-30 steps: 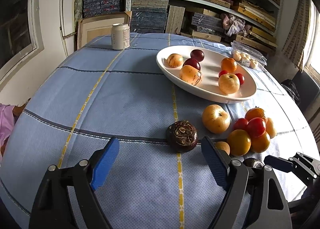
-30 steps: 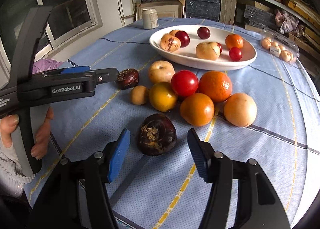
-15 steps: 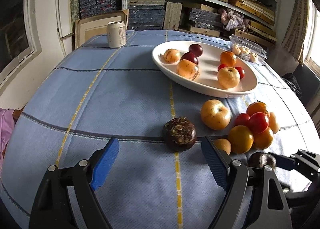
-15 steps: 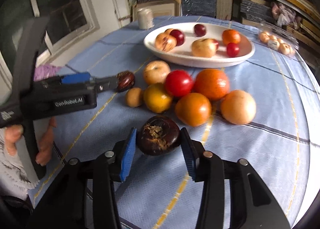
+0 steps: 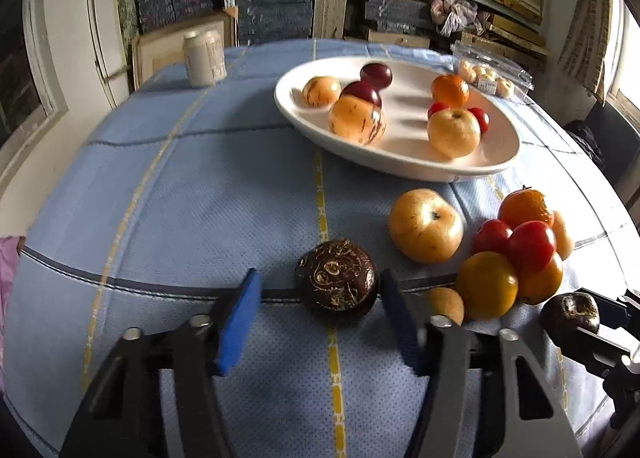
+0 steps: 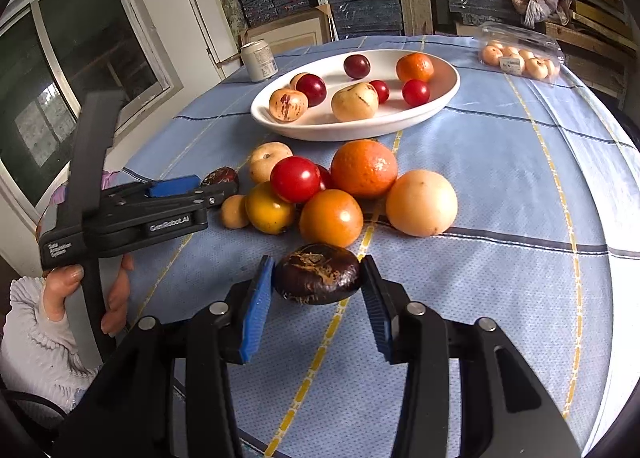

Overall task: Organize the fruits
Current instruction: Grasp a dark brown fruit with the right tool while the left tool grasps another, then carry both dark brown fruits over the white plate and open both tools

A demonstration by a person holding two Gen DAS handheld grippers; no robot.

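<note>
Two dark brown fruits lie on the blue cloth. One dark fruit (image 5: 336, 284) sits between the blue pads of my left gripper (image 5: 318, 286), whose jaws are closing. The right pad is at its side and the left pad (image 5: 236, 322) stands apart from it. My right gripper (image 6: 317, 264) is shut on the other dark fruit (image 6: 318, 274), also seen at the right edge as a dark fruit (image 5: 570, 310). A white oval plate (image 5: 400, 171) with several fruits lies beyond. Loose fruits are piled beside it: a yellow apple (image 5: 425, 232), tomatoes (image 6: 295, 179) and oranges (image 6: 364, 167).
A drink can (image 5: 203, 59) stands at the table's far left. A clear plastic box of small fruits (image 6: 520, 57) lies at the far right. Stacked shelves fill the wall behind. A person's hand (image 6: 60, 290) holds the left gripper's handle at the left.
My left gripper has moved forward and its jaws have narrowed around its dark fruit. My right gripper has shut on the other dark fruit and rolled a little.
</note>
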